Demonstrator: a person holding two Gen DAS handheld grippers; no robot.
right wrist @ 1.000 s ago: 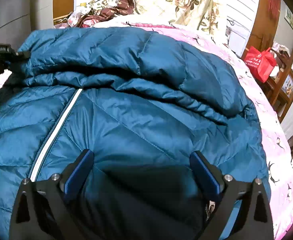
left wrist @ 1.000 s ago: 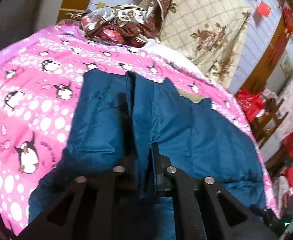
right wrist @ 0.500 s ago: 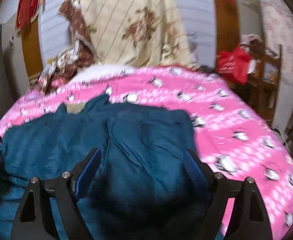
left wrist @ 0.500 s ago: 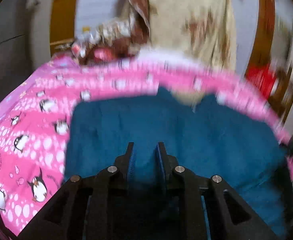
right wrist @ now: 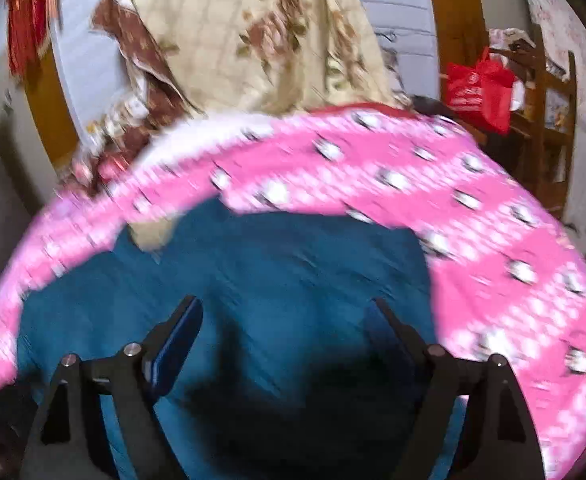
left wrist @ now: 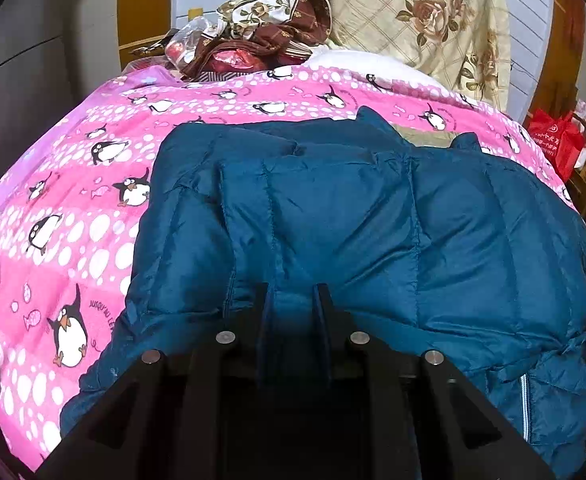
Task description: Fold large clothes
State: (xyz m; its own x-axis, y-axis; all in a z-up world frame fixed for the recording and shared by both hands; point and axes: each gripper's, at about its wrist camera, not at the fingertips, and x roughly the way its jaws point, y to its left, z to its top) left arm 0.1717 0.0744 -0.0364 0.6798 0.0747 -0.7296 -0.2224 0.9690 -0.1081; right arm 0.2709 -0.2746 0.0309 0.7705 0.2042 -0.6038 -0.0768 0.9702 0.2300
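Observation:
A teal quilted puffer jacket [left wrist: 353,232] lies spread on a pink penguin-print blanket [left wrist: 73,208]. My left gripper [left wrist: 291,300] sits low over the jacket's near edge, its jaws narrowed with a strip of jacket fabric between them. A white zipper [left wrist: 524,408] shows at the jacket's lower right. In the blurred right wrist view the jacket [right wrist: 277,280] fills the lower middle, and my right gripper [right wrist: 285,320] hangs just above it with jaws wide apart and nothing between them.
A cream floral quilt [left wrist: 425,20] and a heap of brown patterned cloth [left wrist: 253,40] stand at the bed's far end. A red bag [left wrist: 555,144] and wooden chair [right wrist: 545,120] stand to the right of the bed. A grey cabinet [left wrist: 17,80] is on the left.
The left gripper's jaws have gone from clamped tight on a raised fold to narrowly parted, and the fold now lies flat on the jacket. The right gripper lifted and swung right, staying open.

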